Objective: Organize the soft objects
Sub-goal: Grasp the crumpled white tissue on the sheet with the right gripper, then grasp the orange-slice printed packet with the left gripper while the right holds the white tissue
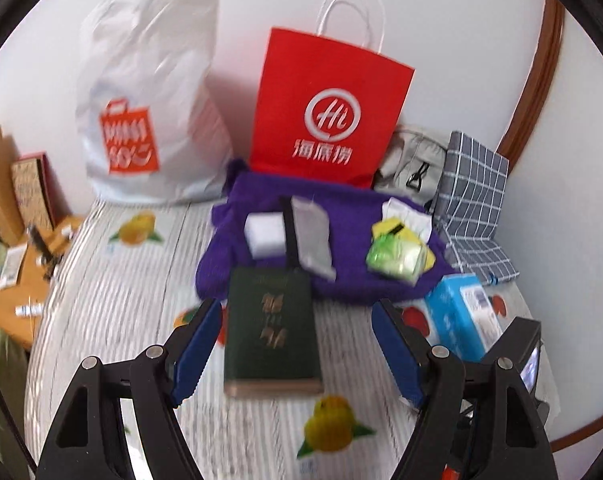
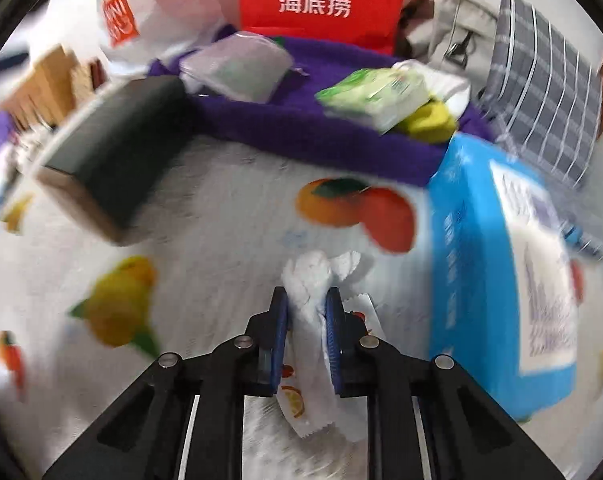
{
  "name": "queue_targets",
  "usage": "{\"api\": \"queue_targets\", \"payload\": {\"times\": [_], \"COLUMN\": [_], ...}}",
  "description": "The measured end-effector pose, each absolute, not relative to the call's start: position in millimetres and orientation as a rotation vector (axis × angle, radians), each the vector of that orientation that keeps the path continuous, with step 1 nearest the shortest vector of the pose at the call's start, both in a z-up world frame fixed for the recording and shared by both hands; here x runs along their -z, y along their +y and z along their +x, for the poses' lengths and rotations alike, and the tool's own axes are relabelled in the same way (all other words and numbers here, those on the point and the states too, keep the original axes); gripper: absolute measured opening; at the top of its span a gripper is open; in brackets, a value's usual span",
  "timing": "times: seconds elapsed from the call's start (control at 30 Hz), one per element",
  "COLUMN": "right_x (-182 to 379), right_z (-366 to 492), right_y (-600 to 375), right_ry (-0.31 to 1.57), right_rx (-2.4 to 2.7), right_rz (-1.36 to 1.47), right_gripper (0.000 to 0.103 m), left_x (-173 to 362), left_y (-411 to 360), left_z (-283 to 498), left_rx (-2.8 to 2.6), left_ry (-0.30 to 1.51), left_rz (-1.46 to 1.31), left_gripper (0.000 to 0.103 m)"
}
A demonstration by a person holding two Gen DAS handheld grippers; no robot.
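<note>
My right gripper (image 2: 306, 294) is shut on a crumpled white tissue (image 2: 313, 276), which sticks out past the fingertips just above the fruit-print tablecloth (image 2: 221, 208). A torn fruit-print wrapper (image 2: 301, 412) lies under the jaws. My left gripper (image 1: 297, 304) stands open over the table, its fingers either side of a dark green book (image 1: 271, 332) and not touching it. Beyond lies a purple knitted cloth (image 1: 353, 216) with a green tissue pack (image 1: 397, 258), a white block (image 1: 265, 232) and a grey pouch (image 1: 311, 236) on it.
A blue tissue box (image 2: 481, 260) stands right of the held tissue. At the back wall are a red paper bag (image 1: 329, 108), a white plastic bag (image 1: 149, 92), a grey bag (image 1: 413, 160) and a checked cloth (image 1: 473, 184). Cardboard boxes (image 1: 5, 184) sit beyond the left edge.
</note>
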State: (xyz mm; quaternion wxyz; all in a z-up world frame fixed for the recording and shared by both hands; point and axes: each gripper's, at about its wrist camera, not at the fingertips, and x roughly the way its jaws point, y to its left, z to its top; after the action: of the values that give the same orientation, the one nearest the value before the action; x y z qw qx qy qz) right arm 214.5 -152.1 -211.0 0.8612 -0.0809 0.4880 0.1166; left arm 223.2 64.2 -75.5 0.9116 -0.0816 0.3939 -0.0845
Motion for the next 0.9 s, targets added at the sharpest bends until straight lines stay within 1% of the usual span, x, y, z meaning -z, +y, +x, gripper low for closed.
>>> {"api": "queue_targets", "payload": {"times": [0.17, 0.3, 0.47, 0.63, 0.7, 0.9], "right_x": [209, 202, 180, 166, 170, 196], "right_z": [179, 156, 136, 123, 116, 103], "right_y": [-154, -156, -167, -192, -209, -261], "right_ry": [1.051, 1.023, 0.967, 0.922, 0.931, 0.982], "right_rx": [-0.372, -0.426, -0.414, -0.327, -0.26, -0.135], "right_rz": [-0.041, 0.034, 0.074, 0.044, 0.006, 0.019], "right_gripper": [0.018, 0.018, 0.018, 0.018, 0.018, 0.018], "left_x": [97, 119, 144, 154, 162, 190], "left_y": [68, 67, 59, 29, 14, -31], "left_z": [201, 185, 167, 157, 155, 153], "left_rx": [0.178, 0.174, 0.189, 0.258, 0.297, 0.405], "left_ry": [0.865, 0.924, 1.005, 1.018, 1.034, 1.062], "left_rz": [-0.191, -0.193, -0.199, -0.142, -0.138, -0.084], "left_gripper": [0.075, 0.075, 0.075, 0.075, 0.075, 0.075]}}
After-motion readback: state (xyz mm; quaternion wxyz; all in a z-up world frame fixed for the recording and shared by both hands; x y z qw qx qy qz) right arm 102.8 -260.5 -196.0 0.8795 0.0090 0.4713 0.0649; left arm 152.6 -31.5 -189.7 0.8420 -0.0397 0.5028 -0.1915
